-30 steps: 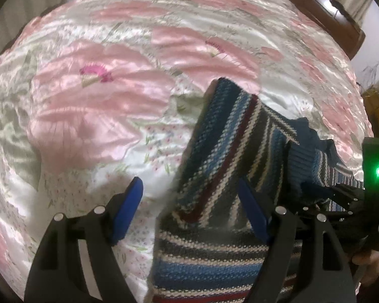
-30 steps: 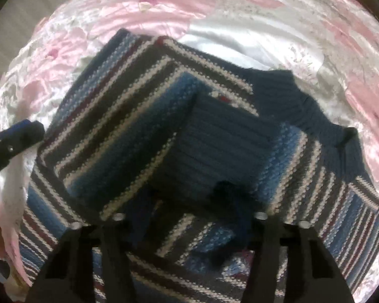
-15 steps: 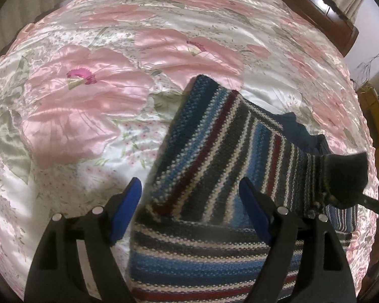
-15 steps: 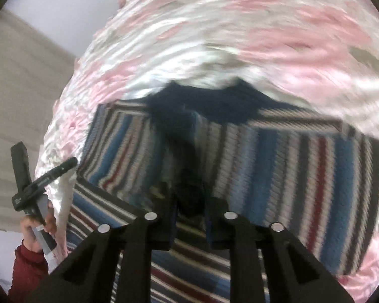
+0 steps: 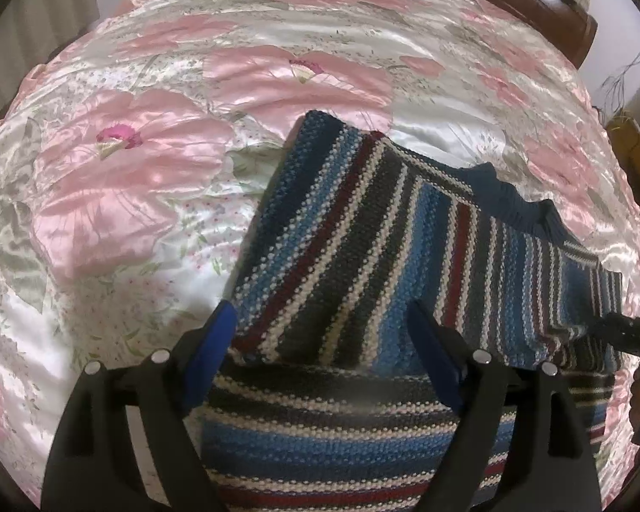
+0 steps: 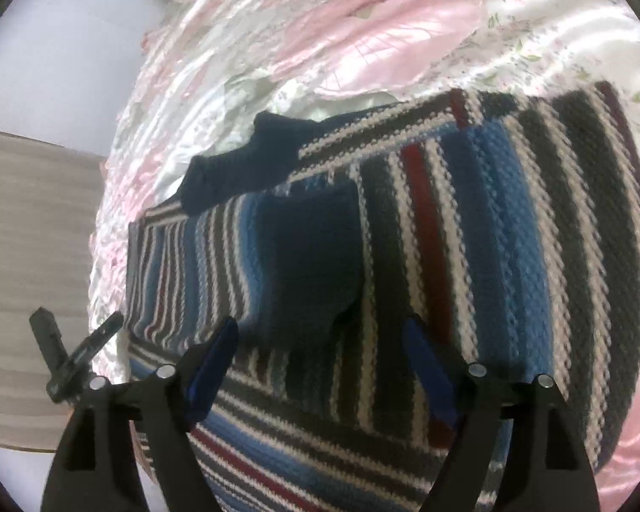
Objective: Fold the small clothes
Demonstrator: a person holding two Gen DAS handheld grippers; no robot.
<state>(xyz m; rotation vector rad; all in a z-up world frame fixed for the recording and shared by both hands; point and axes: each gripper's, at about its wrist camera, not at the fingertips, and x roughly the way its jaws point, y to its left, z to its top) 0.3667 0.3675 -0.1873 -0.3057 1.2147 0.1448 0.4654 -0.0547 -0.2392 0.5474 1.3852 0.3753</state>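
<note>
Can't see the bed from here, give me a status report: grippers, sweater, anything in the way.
Left gripper open, empty. Right gripper open, empty. Sweater flat on bedspread, both sleeves folded in. Nothing in the way.

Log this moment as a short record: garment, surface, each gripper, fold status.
garment: striped knit sweater, navy collar
surface: pink floral satin bedspread
left gripper: open, above the sweater, holding nothing
right gripper: open, over the navy cuff
fold status: both sleeves folded across the body; the hem end is not visible
</note>
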